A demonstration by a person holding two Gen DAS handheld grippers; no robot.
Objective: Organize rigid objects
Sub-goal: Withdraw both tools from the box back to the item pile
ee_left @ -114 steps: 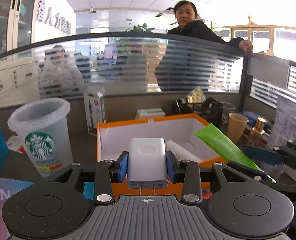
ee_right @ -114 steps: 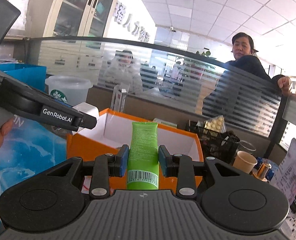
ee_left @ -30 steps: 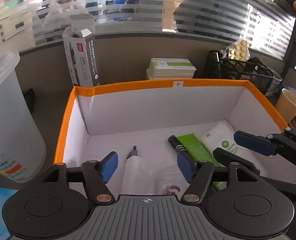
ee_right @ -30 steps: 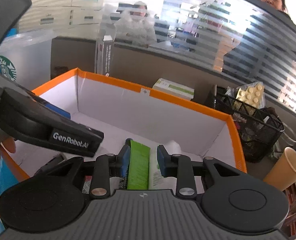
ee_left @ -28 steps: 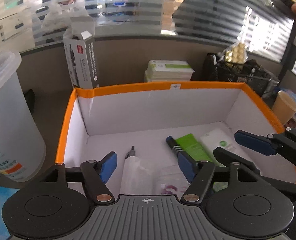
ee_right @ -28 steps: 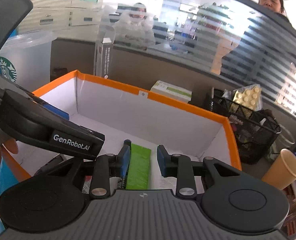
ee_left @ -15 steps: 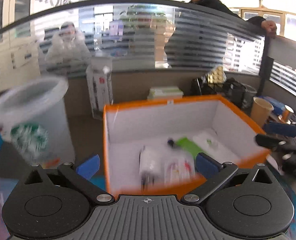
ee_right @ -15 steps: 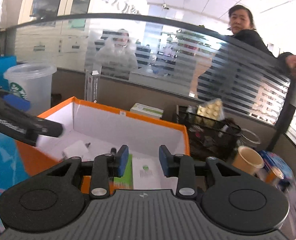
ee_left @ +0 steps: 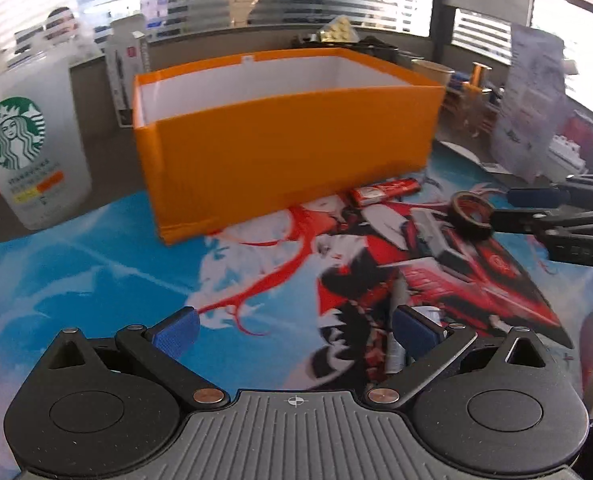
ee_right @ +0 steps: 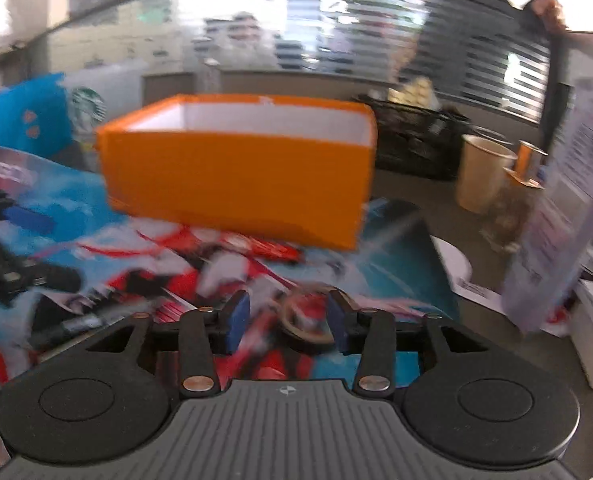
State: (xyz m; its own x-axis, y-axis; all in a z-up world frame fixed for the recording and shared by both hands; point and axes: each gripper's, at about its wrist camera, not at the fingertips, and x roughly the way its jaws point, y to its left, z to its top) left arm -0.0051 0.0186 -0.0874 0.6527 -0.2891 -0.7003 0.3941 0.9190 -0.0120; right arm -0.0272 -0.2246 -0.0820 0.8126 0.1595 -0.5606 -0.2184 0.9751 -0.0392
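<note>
Left gripper, jaws wide and empty, over the printed mat; orange box beyond; right gripper, jaws just opening, straddles a dark ring untouched. Step: fetching the next item; next, close on the ring

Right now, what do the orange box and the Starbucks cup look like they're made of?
Orange box: likely cardboard, matte orange outside, white inside; thin flat walls with crisp folded corners. Starbucks cup: apparently frosted translucent plastic, milky wall with a printed green logo.
</note>
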